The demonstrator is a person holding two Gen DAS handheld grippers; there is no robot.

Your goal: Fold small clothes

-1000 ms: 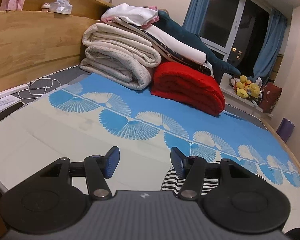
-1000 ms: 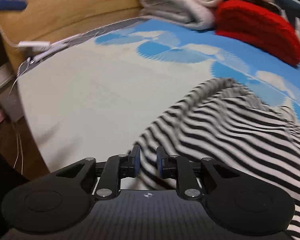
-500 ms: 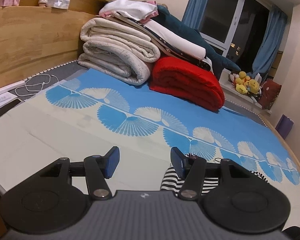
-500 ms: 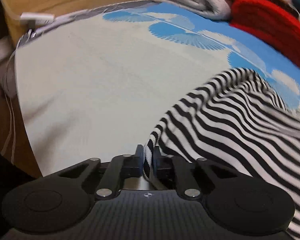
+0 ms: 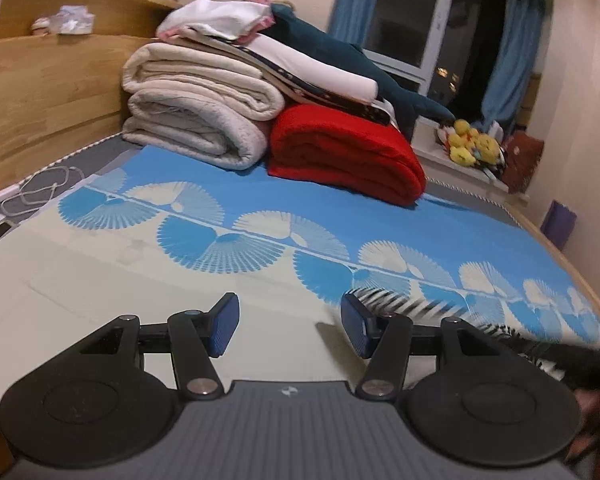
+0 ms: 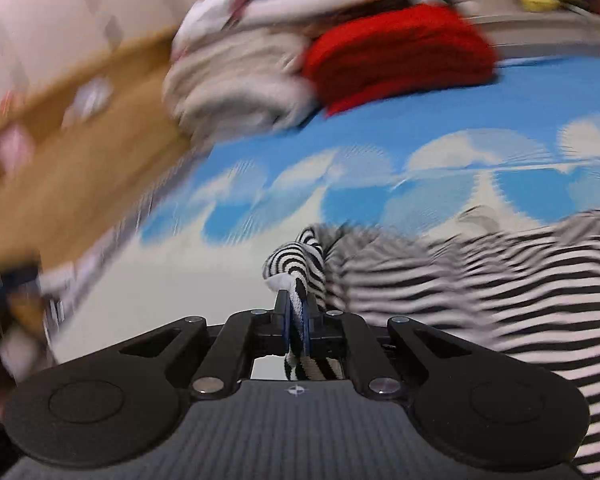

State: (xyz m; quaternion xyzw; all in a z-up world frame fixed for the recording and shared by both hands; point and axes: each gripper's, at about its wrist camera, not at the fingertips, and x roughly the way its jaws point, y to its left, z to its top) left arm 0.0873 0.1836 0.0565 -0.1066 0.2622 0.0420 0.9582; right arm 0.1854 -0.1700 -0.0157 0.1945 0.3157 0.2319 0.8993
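Note:
A black-and-white striped garment (image 6: 500, 288) lies on the bed sheet (image 6: 172, 280) and fills the right of the right wrist view. My right gripper (image 6: 296, 314) is shut on a bunched edge of it, and the cloth stands up between the pads. In the left wrist view a blurred strip of the same garment (image 5: 404, 302) shows just beyond the right finger. My left gripper (image 5: 288, 322) is wide open and empty above the cream part of the sheet (image 5: 100, 288).
Folded cream blankets (image 5: 196, 120) and a red blanket (image 5: 344, 156) are stacked at the head of the bed, with a wooden headboard (image 5: 40, 92) on the left. A white cable (image 5: 40, 190) lies at the left edge. A window with blue curtains (image 5: 508, 48) stands behind.
My right gripper closed on the garment's edge and swung it up and rightward; the view is now blurred. The striped cloth has moved up beside the left gripper, which stayed open.

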